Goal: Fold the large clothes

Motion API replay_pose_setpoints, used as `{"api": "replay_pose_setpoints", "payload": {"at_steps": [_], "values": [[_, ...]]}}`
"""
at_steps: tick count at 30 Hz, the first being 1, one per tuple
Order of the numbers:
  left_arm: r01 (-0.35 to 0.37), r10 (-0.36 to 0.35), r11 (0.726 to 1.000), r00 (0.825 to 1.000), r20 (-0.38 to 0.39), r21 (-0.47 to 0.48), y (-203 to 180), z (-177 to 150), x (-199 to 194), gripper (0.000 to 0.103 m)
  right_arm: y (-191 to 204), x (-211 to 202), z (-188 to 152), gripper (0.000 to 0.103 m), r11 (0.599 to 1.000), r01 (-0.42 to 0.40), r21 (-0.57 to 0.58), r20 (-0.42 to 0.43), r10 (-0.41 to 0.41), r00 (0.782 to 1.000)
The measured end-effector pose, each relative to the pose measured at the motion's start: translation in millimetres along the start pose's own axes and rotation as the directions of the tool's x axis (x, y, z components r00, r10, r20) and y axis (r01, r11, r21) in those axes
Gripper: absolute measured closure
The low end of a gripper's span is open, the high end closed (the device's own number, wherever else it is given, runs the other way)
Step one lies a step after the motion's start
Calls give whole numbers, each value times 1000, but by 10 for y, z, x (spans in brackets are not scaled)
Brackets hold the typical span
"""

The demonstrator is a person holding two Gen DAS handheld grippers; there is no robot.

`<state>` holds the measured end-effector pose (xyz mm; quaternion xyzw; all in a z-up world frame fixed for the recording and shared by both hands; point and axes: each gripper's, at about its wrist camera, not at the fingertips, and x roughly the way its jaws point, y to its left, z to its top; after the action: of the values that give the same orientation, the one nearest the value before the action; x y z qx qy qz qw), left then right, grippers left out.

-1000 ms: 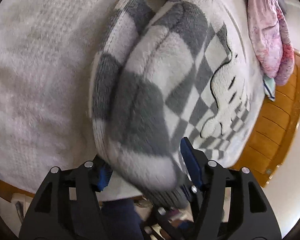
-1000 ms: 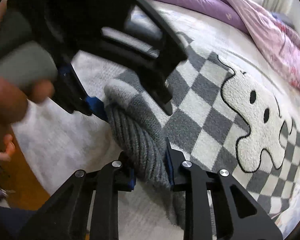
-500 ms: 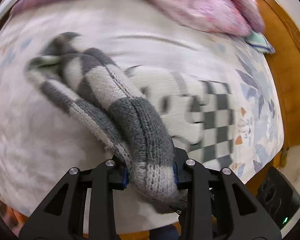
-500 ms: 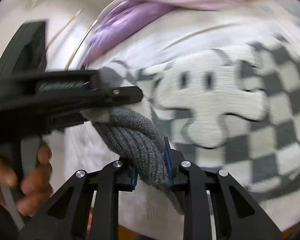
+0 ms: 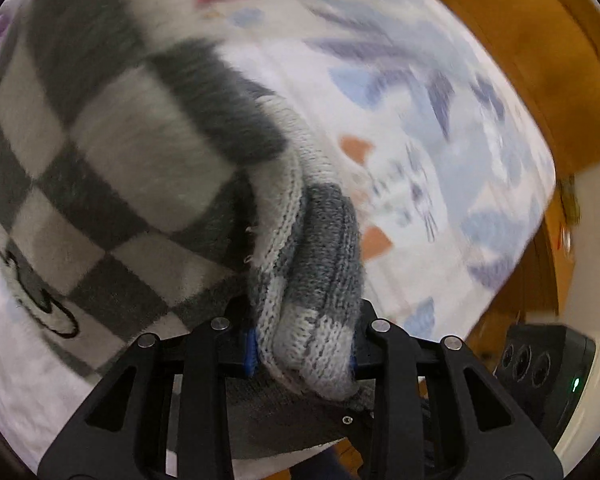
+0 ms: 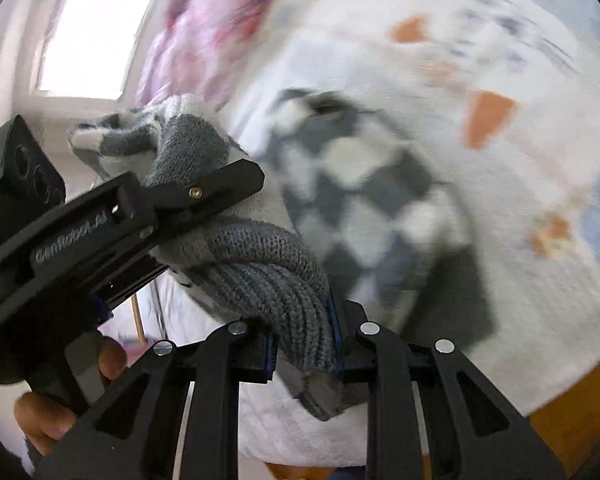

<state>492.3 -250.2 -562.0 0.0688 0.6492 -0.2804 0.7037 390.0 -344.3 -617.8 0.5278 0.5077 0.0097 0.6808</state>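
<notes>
A grey and white checkered fleece garment point(image 5: 112, 152) with a knitted grey hem hangs bunched over the bed. My left gripper point(image 5: 304, 348) is shut on its knitted hem point(image 5: 320, 264). My right gripper point(image 6: 304, 352) is shut on another part of the grey knitted hem point(image 6: 268, 276). In the right wrist view the left gripper point(image 6: 188, 196) sits close at the left, clamped on the same bunch, and the checkered body point(image 6: 364, 188) trails down onto the bed. Both views are blurred by motion.
The bed sheet point(image 5: 440, 128) is white with blue and orange patches. A pink and purple quilt point(image 6: 204, 28) lies at the far side. The wooden bed frame point(image 5: 540, 40) runs along the right. A window point(image 6: 96, 36) is at the upper left.
Both grippers have swung with the garment, lifting it off the bed. The cartoon face that lay flat is now mostly out of sight and the patterned sheet shows underneath.
</notes>
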Motion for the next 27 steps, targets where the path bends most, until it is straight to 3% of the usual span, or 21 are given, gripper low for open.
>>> {"api": "replay_pose_setpoints", "payload": {"at_steps": [3, 5, 7, 10, 14, 17, 19, 21, 23, 25, 27], "values": [[65, -70, 997, 992, -103, -52, -33, -5, 309, 63, -288, 127, -17, 84, 995, 43, 85, -47, -39, 998], [118, -124, 989, 990, -65, -87, 29, -47, 217, 55, -468, 194, -13, 84, 986, 59, 153, -59, -50, 997], [142, -142, 985, 990, 1, -100, 117, -70, 18, 34, -548, 175, 43, 83, 979, 58, 197, -67, -46, 997], [143, -137, 980, 989, 52, -139, 408, -94, -244, 33, -528, 158, 97, 77, 975, 95, 199, -107, -74, 991], [57, -14, 953, 989, 145, -297, 1017, -126, -572, 33, -326, 24, 271, 68, 978, 189, 91, -137, -175, 975], [-21, 110, 899, 977, 181, -437, 1576, -153, -751, 33, -97, -217, 437, 68, 962, 271, -21, -118, -272, 955], [-64, 160, 872, 974, 158, -486, 1834, -134, -735, 33, 143, -349, 543, 68, 946, 299, -125, -88, -311, 946], [-59, 158, 859, 976, 152, -509, 2012, -67, -681, 33, 426, -383, 650, 74, 942, 262, -208, -50, -278, 959], [-81, 163, 868, 979, 126, -491, 2090, 36, -584, 34, 817, -272, 779, 85, 924, 215, -317, -31, -237, 971], [-98, 152, 881, 985, 81, -463, 2068, 168, -390, 34, 1256, -111, 851, 89, 880, 163, -446, -7, -186, 983], [-82, 118, 881, 992, 49, -466, 2114, 257, -270, 34, 1602, 162, 928, 90, 823, 166, -543, 9, -193, 981]]}}
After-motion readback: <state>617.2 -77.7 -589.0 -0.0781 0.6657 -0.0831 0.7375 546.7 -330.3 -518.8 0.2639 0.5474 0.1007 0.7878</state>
